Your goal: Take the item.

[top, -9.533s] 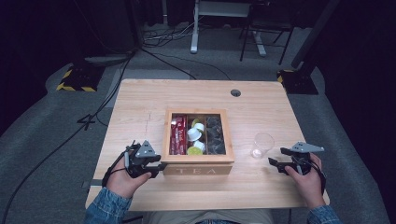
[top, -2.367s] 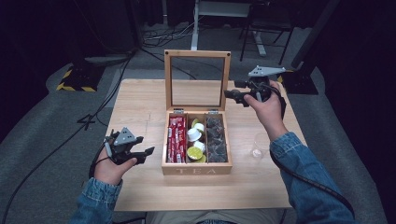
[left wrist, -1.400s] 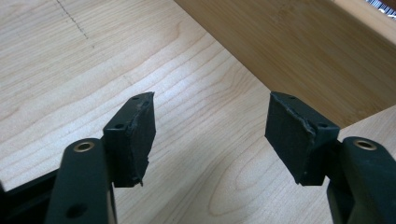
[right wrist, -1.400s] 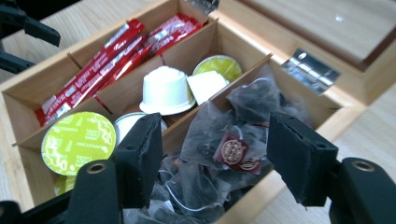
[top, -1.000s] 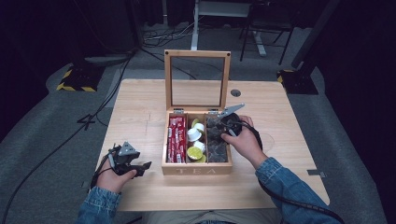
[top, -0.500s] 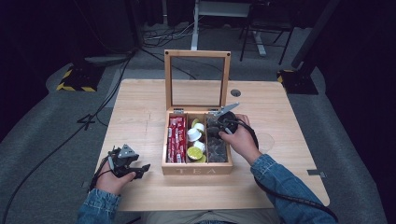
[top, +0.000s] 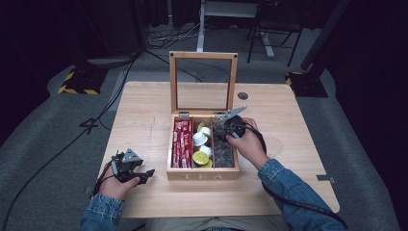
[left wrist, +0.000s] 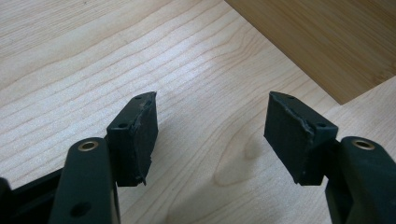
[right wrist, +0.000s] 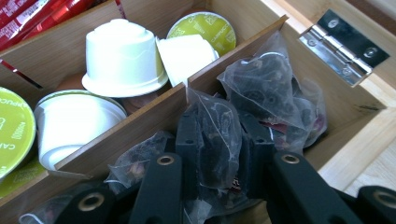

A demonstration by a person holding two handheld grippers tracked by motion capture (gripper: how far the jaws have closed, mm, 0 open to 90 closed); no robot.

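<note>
Right claw (right wrist: 219, 154) has just been closing, and we see it clenched on a tea bag (right wrist: 215, 135) standing point-up in the box's (top: 202, 175) right compartment. Bags (right wrist: 275, 93) crowd it; pods (right wrist: 121, 56) sit beyond the divider (right wrist: 140, 121). Left claw (left wrist: 210, 133) rests released over the counter (left wrist: 70, 56).

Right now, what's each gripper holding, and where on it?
Right gripper: shut on a mesh tea bag in the box's right compartment, pinched across its middle. Left gripper: open, nothing held.
</note>
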